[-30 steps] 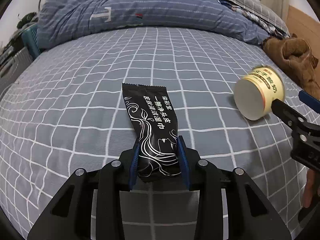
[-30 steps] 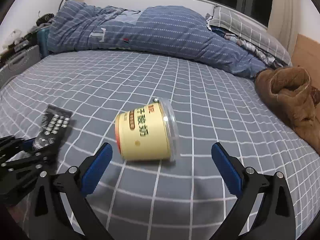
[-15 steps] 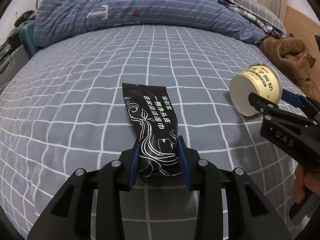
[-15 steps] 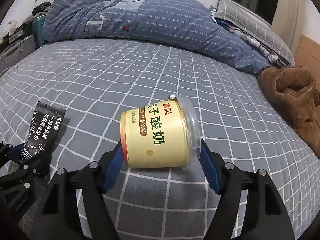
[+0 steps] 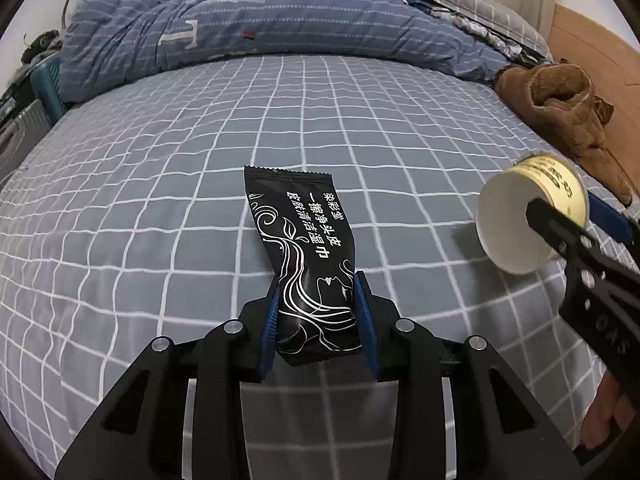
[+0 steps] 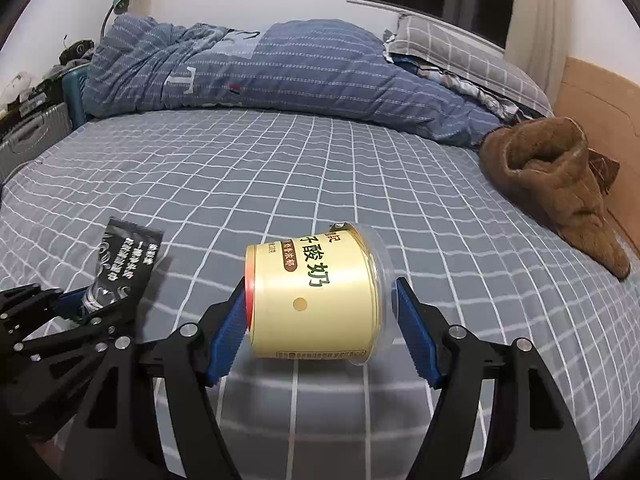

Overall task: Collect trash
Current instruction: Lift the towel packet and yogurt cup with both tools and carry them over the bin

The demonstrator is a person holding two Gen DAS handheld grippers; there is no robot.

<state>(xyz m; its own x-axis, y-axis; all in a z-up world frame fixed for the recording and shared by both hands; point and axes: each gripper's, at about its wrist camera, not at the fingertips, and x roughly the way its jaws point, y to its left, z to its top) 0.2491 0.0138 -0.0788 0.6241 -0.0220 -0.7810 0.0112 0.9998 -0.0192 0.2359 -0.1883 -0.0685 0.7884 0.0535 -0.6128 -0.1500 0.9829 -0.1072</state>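
Note:
A black wet-wipe packet (image 5: 306, 256) with white line art is held at its near end by my left gripper (image 5: 319, 316), which is shut on it above the grey checked bedsheet (image 5: 160, 184). It also shows in the right wrist view (image 6: 122, 266), with the left gripper (image 6: 86, 298) around it. A yellow yogurt cup (image 6: 316, 298) lies on its side between the blue pads of my right gripper (image 6: 320, 320), which is shut on it and holds it just above the sheet. The cup (image 5: 528, 220) shows at the right of the left wrist view.
A rumpled blue striped duvet (image 6: 280, 68) lies across the far side of the bed, with checked pillows (image 6: 460, 52) behind it. A brown fleece garment (image 6: 560, 184) lies at the right edge. A suitcase (image 6: 28, 140) and clutter stand off the bed's left side.
My right gripper moved in around the yogurt cup, closed on it and lifted it slightly. My left gripper kept its hold on the packet and raised it a little.

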